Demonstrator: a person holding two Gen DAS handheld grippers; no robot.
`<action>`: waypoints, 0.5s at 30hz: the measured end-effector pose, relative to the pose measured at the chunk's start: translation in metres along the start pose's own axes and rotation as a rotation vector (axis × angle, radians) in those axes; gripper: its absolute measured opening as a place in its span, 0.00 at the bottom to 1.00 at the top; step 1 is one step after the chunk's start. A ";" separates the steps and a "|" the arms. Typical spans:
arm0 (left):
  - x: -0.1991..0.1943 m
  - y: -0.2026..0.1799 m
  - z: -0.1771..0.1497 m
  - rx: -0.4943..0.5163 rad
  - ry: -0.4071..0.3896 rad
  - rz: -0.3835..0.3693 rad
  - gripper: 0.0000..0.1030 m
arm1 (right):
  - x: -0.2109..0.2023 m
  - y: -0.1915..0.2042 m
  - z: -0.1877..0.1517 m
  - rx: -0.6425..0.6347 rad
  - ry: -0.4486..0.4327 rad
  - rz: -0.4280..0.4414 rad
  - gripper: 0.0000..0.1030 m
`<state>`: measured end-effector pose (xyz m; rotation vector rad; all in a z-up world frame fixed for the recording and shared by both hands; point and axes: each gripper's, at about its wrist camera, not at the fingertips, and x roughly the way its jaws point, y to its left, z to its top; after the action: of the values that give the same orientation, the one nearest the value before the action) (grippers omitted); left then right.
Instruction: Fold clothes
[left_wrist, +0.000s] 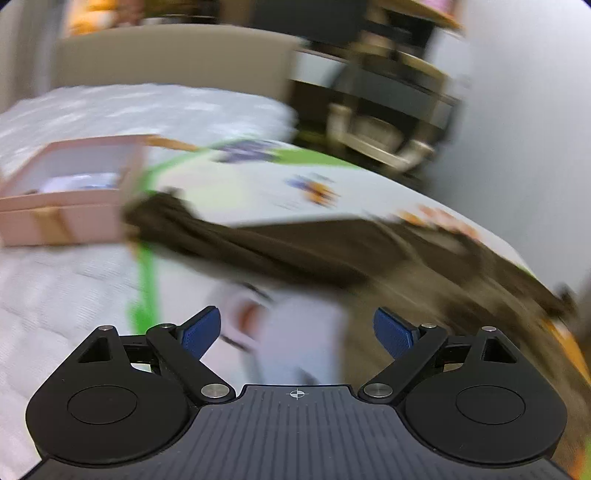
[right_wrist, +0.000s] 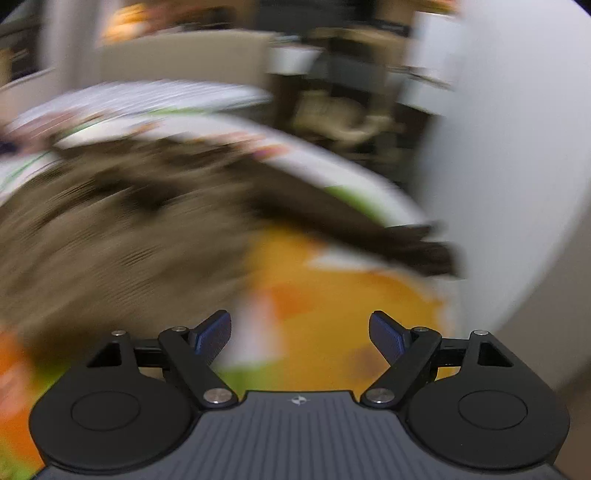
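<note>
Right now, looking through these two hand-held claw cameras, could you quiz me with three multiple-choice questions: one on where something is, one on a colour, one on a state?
1. Where is the pink box, seen from the left camera?
A. left of the brown garment
B. on top of it
C. right of it

2. What colour are the gripper pads?
A. red
B. blue
C. white

3. How does the right gripper stand?
A. clamped on cloth
B. shut, empty
C. open, empty

Answers: 1 A, the box sits past the brown garment at its left end. 2 B, both pads show blue. 3 C, its fingers stand apart with nothing between them.
</note>
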<state>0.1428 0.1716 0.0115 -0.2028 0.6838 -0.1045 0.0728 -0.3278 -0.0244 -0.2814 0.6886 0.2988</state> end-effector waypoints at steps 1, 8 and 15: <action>-0.005 -0.015 -0.007 0.031 0.010 -0.039 0.92 | -0.004 0.015 -0.005 -0.018 0.005 0.046 0.80; -0.019 -0.095 -0.061 0.188 0.114 -0.280 0.94 | -0.007 0.062 -0.024 -0.032 0.031 0.054 0.80; -0.018 -0.107 -0.101 0.259 0.204 -0.263 0.95 | -0.050 0.025 -0.036 0.086 -0.058 -0.168 0.80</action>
<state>0.0616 0.0548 -0.0305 -0.0318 0.8363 -0.4678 0.0064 -0.3266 -0.0224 -0.2462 0.6148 0.1166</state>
